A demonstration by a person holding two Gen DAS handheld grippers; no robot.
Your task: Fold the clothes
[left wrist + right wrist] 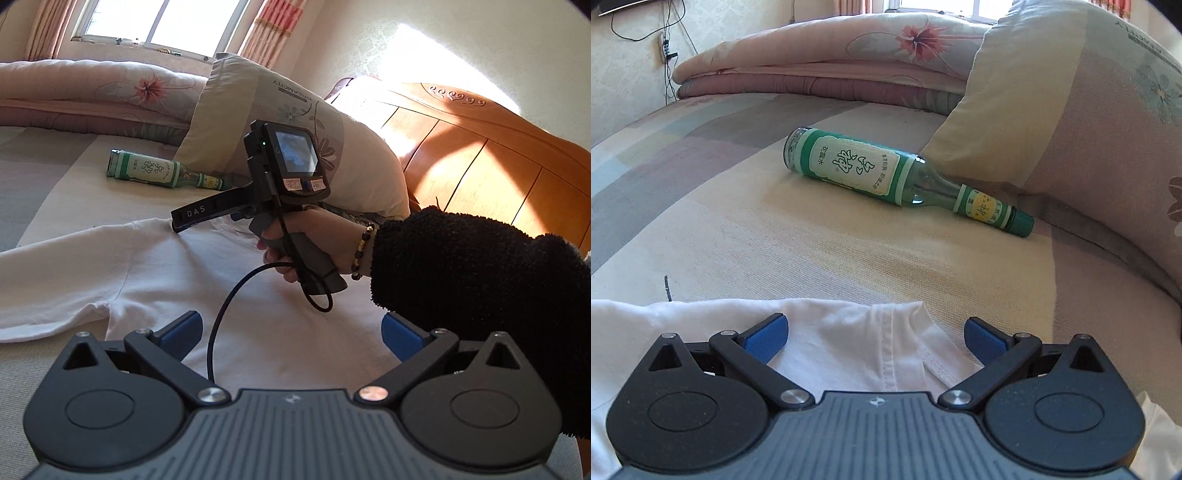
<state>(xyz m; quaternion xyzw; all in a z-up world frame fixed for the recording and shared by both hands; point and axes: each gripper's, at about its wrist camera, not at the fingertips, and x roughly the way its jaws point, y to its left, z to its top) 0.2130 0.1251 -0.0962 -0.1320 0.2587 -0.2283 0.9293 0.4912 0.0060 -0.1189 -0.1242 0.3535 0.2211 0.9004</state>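
Observation:
A white shirt (166, 266) lies spread flat on the bed, one sleeve stretching out to the left. My left gripper (291, 336) hovers open above the shirt's body, nothing between its blue pads (184, 332). A hand in a black fleece sleeve (461, 266) holds my right gripper (177, 221) at the far edge of the shirt. In the right wrist view the right gripper (875, 339) is open, its jaws standing wide on either side of the shirt's collar (886, 332) just above the white fabric (831, 325).
A green glass bottle (886, 173) lies on its side on the striped bedsheet (738, 229) beyond the collar. A large pillow (1089, 129) leans at the right, a folded floral quilt (831, 55) lies behind, and a wooden headboard (480, 155) stands far right. A black cable (221, 314) hangs from the right gripper.

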